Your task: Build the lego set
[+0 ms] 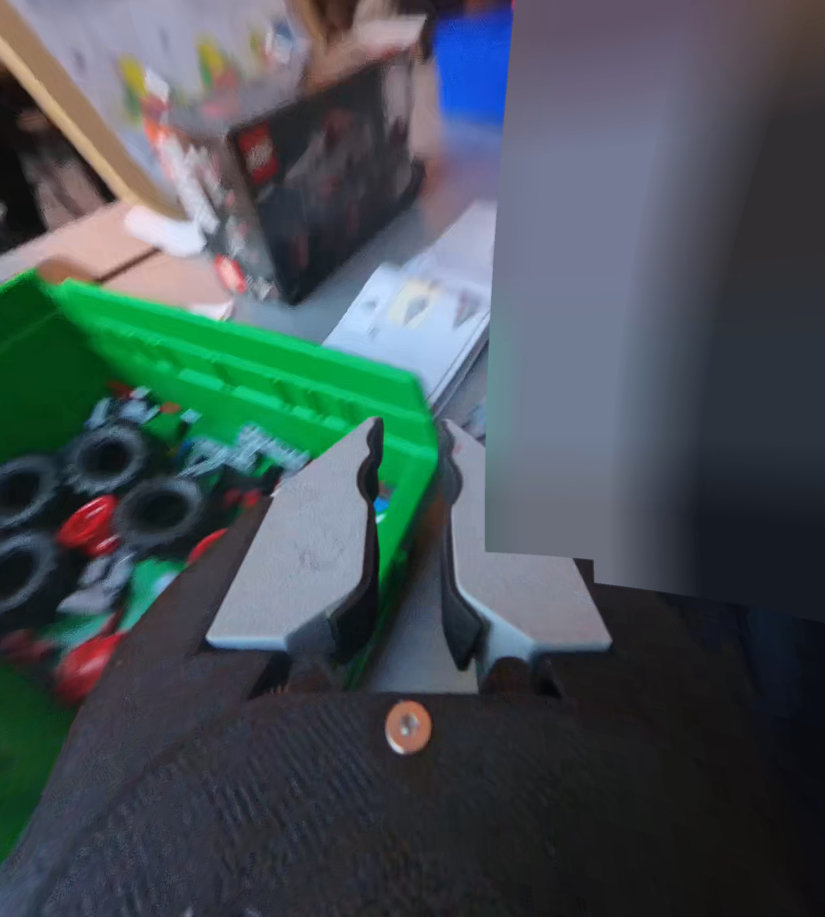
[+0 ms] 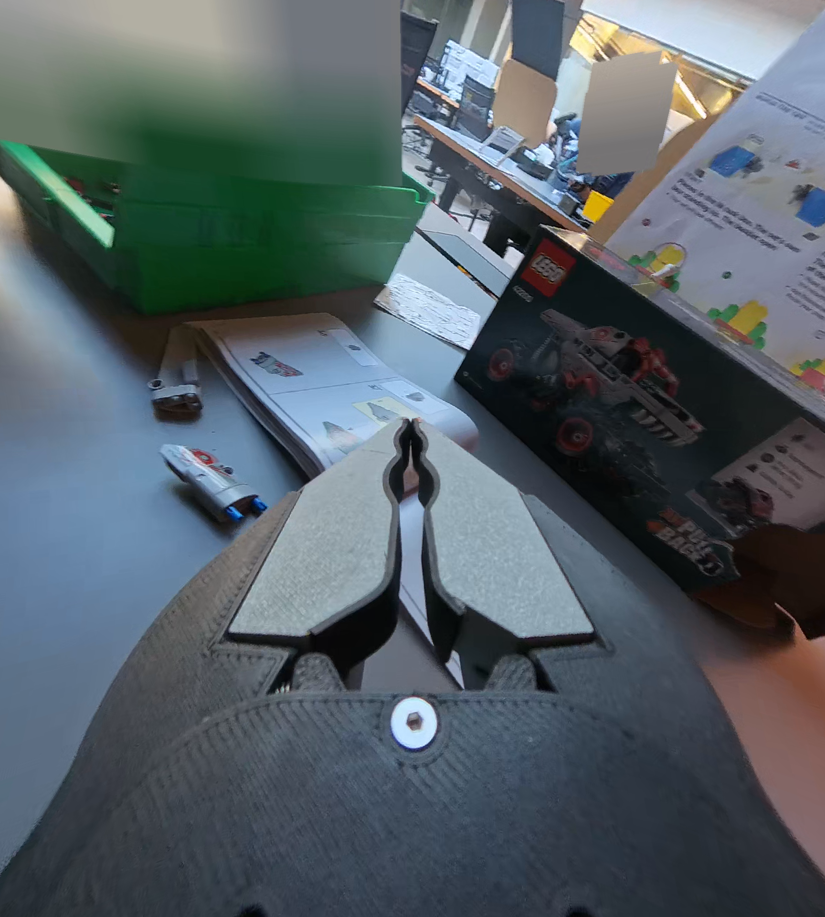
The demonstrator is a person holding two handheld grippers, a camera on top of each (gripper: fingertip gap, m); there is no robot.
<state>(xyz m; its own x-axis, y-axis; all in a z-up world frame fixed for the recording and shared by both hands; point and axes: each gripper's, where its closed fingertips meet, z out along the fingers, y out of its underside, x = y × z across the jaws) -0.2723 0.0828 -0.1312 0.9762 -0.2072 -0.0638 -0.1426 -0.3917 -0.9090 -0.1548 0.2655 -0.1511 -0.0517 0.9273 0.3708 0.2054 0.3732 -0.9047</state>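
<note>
1. Tyres, black among red hubs, lay in the green bin; the blur possibly hid smaller parts.
2. The left gripper hung over the bin's corner, slightly parted and empty.
3. The right gripper was pressed together, empty, over the open booklet, with a grey assembly to its left and the set's box to its right.

Upper right of the right wrist frame: a wooden-topped desk, office chairs, a yellow bin.

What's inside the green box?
The green box holds black tires, red wheel hubs and small grey pieces. The left gripper and the pile hide whatever lies underneath.
</note>
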